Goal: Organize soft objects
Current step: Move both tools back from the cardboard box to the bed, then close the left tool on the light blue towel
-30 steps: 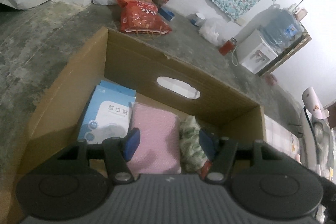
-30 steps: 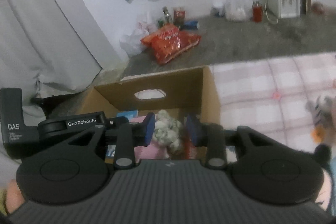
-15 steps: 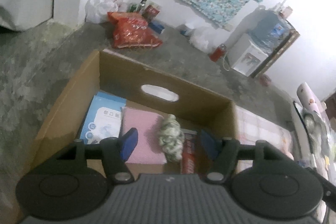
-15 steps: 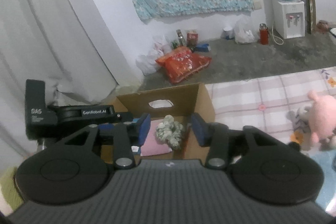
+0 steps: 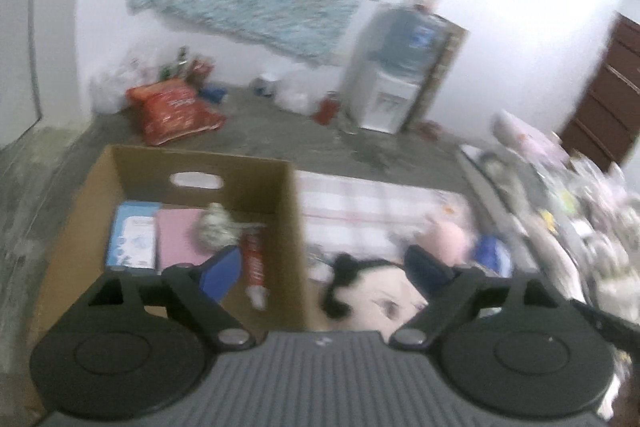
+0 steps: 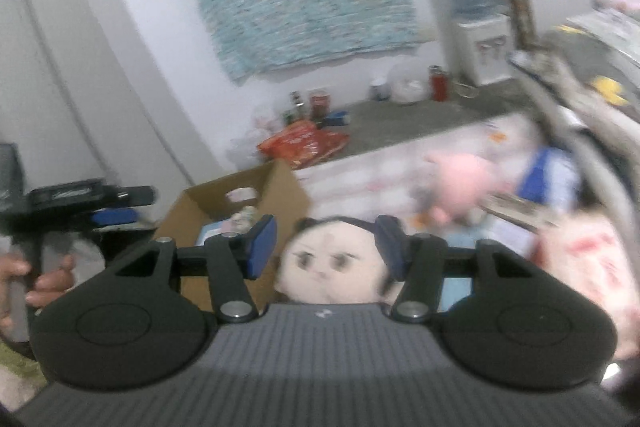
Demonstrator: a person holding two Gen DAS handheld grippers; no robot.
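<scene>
An open cardboard box stands on the floor; it holds a blue pack, a pink cloth, a green-white scrunchie and a red tube. A doll-face plush with black hair lies right of the box on a checked blanket. My left gripper is open above the box's right wall and the plush. My right gripper is open, its jaws either side of the plush, not touching. A pink plush lies further right. The box also shows in the right wrist view.
A red snack bag, bottles and a water dispenser stand along the far wall. A cluttered bed edge rises at the right. The left gripper's body, held by a hand, shows at the left of the right wrist view.
Both grippers have pulled back from the box and swung right toward the blanket. The doll-face plush has come into view between the jaws of both. Both stay open.
</scene>
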